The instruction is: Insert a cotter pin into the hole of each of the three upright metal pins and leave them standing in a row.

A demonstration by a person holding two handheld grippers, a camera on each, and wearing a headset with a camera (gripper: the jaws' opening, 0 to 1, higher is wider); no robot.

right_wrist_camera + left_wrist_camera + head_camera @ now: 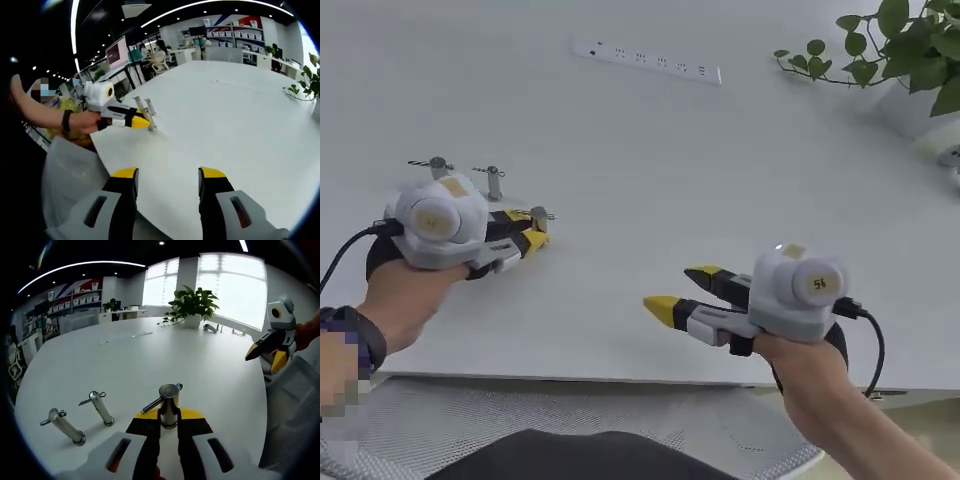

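- The left gripper (169,422) has its jaws closed on the near pin (169,402), which stands upright on the table (150,355) with a cotter pin (154,403) through its top.
- The middle pin (101,408) and the far pin (66,425) stand beside it in a line, each with a cotter through it.
- The right gripper (168,175) hangs well apart over the table's front edge, jaws wide open and empty.
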